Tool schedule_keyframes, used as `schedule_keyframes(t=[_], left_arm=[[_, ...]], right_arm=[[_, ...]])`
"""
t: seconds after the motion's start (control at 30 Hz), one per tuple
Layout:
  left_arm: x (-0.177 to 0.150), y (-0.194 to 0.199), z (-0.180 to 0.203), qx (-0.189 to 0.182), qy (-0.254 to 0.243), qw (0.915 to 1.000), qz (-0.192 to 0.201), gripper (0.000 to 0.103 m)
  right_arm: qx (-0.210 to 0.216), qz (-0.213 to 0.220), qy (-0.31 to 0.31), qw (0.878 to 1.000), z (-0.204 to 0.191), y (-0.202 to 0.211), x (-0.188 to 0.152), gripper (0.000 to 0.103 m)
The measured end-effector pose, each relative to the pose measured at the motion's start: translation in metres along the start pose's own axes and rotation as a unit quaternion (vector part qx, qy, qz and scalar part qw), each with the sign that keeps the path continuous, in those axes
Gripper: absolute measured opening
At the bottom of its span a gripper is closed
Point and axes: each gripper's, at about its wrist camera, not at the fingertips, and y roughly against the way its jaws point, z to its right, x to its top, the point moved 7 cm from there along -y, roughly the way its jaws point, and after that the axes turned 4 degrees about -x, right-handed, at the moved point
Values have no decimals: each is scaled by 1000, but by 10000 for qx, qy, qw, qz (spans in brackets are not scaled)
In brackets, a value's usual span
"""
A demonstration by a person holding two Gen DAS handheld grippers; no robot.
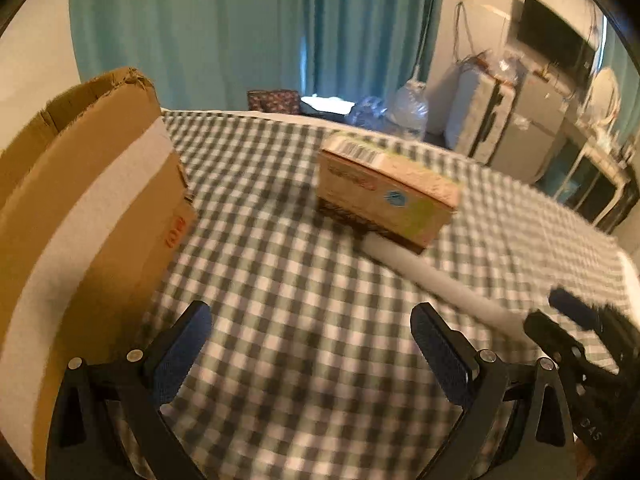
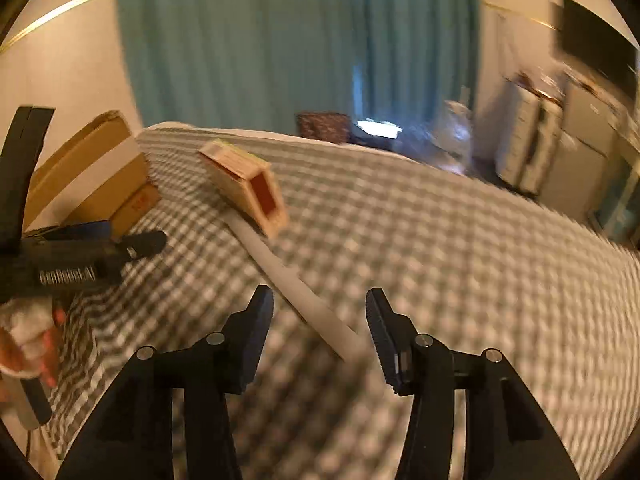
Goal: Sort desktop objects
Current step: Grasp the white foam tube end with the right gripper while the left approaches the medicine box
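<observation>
right wrist view, right gripper [image 2: 318,330] fingers wide apart — straddling white rod [image 2: 298,286], ungripped

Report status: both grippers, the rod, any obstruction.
Left gripper open, empty. Right gripper open, straddling white rod. Small carton sits on rod's far end.

Grey-white check cloth [image 1: 280,280]; tan box [image 1: 384,196]; white tube [image 1: 432,276].

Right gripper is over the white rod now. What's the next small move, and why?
Probably ease the right gripper down and close on the white rod. Its jaws are open with the rod's near end between them, and the far end lies by the small carton, so lift gently.
</observation>
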Motion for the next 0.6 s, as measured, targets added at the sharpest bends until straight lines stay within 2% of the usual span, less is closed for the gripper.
schedule_keyframes(t=[0.1,0.13,0.17,0.2,0.27,0.33,0.47,0.53,0.6], left_arm=[[2,-8,-9,241,-166,9996,12,102],[2,-11,-11,291,-202,9994,15,102],[3,-14,-14,333,-216,9992,-3,102],[3,-18,-17,363,-200,9991,-48,102],[3,-23,-20,321,-53,9994,-134,102],[2,-25,-19,215,112,9996,-140,102],[4,-20,1,-375,537,9978,-70,102],[7,-16,10,-470,748,9961,26,102],[9,-14,21,-460,968,9941,169,102]], right_arm=[[196,-271,188,9993,-16,-28,-5,48],[107,-504,353,9980,-22,-39,-12,39],[-113,-654,546,9963,-22,-45,-17,15],[-342,-671,696,9947,-21,-45,-20,9],[-132,-687,217,9973,-7,-34,-19,6],[-179,-557,-292,9979,14,-17,-20,5],[-1087,-435,-653,9910,59,22,-34,5],[-1461,-311,-956,9841,85,40,-39,5],[-1519,-210,-1500,9767,114,53,-41,5]])
